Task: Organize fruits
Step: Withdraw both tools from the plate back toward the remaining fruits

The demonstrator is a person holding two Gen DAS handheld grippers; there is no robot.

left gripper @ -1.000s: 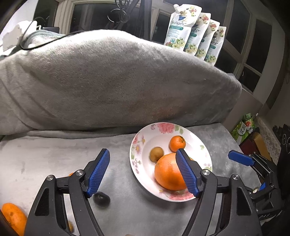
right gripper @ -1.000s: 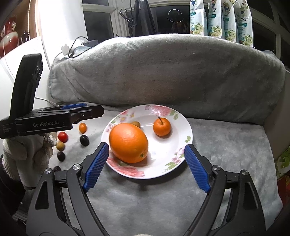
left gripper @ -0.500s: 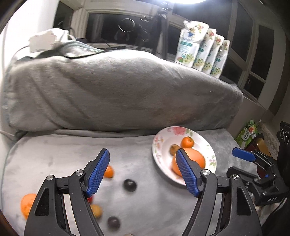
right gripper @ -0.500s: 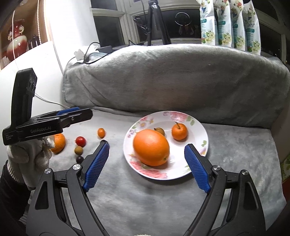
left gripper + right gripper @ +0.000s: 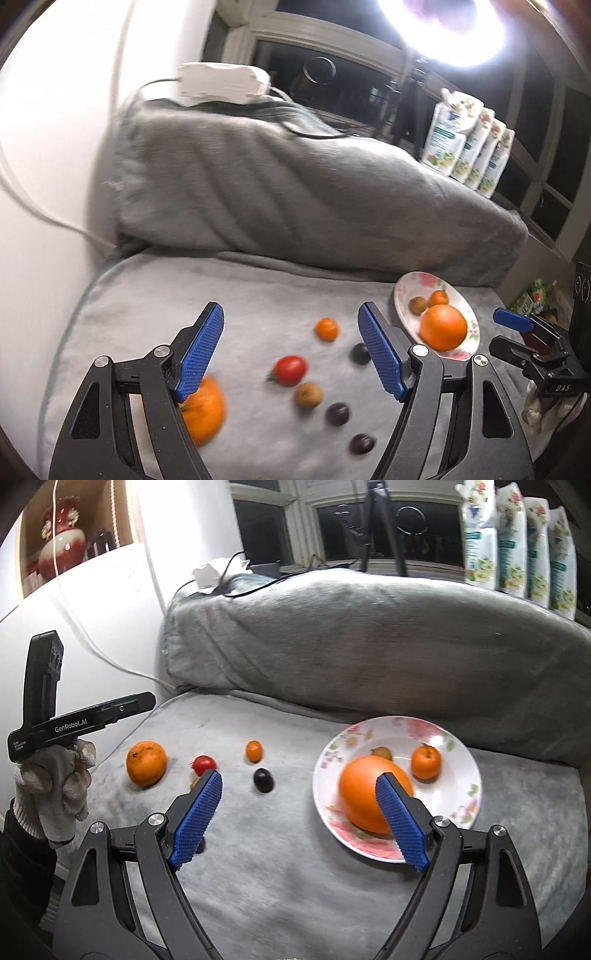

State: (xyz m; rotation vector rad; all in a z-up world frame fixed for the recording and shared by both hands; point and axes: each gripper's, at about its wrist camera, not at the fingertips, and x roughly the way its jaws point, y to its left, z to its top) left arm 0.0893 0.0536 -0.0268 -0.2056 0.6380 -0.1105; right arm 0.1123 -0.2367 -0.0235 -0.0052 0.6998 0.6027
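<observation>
A floral plate on the grey blanket holds a large orange, a small tangerine and a brown fruit. Left of it lie a loose orange, a red tomato, a small kumquat and a dark plum. In the left wrist view the loose fruits lie between and beyond my fingers: orange, tomato, brown fruit, dark plums. My left gripper is open and empty above them. My right gripper is open and empty, near the plate.
A big grey cushion backs the blanket. A white wall with a cable is at the left. Several pouches stand on the sill behind. The plate also shows in the left wrist view, far right.
The left gripper has swung left, away from the plate, and now hangs over the loose fruits. The right gripper has pulled back and left a little. Both stay open.
</observation>
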